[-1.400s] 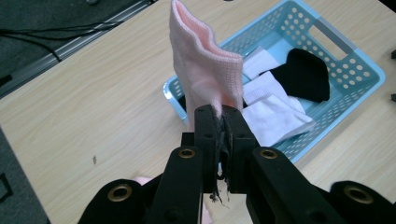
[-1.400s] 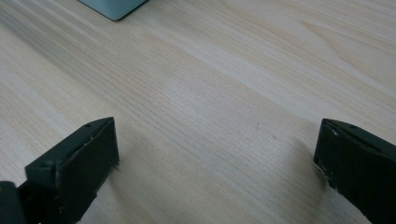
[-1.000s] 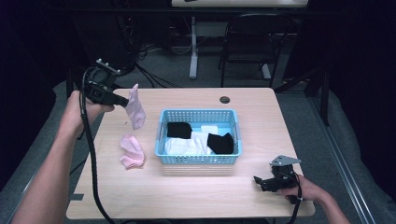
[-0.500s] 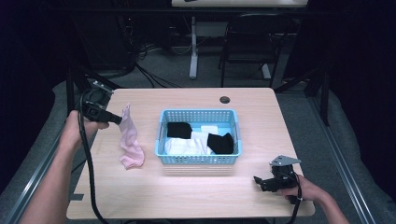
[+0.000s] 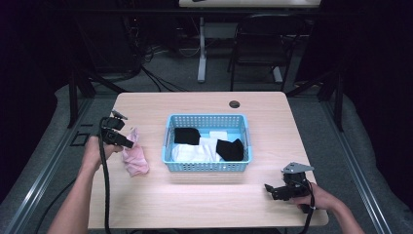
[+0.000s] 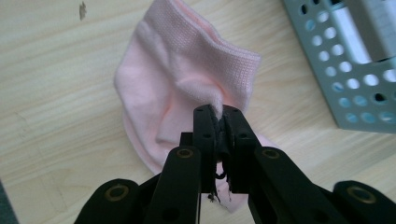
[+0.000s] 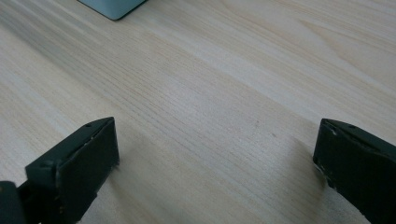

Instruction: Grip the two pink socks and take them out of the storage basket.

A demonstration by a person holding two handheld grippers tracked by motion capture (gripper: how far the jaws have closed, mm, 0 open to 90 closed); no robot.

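A pink sock (image 6: 180,88) lies crumpled on the wooden counter (image 5: 195,204), left of a light blue perforated basket (image 5: 207,165) and just beside it without touching. In the left gripper view its ribbed cuff points up and away, and a small fold of the fabric near the cuff is pinched between the two black jaws, which stand pressed together on it. The left gripper (image 6: 217,114) is therefore clenched on the pink sock; in the high view it sits low over the counter's left side (image 5: 127,142), held by the person's left hand (image 5: 95,151), with its black cable trailing down along the forearm. Most of the sock rests on the wood; whether a second pink piece lies under it cannot be told.

The basket stands near the middle of the counter. Inside it lie white garments (image 5: 192,152) and two black ones, one black sock (image 5: 186,135) toward the left rear and another (image 5: 230,149) toward the right front.

The right gripper (image 5: 272,189) rests at the counter's front right corner, well apart from the basket, held by the person's right hand (image 5: 311,200), with a grey three-cornered plate on top. In the right gripper view its jaws stand wide apart over bare wood, grasping nothing, with one basket corner at the top left edge.

A small dark round grommet (image 5: 234,104) sits near the counter's far edge. Beyond the counter stand a dark chair (image 5: 258,44) and cables on the grey floor.
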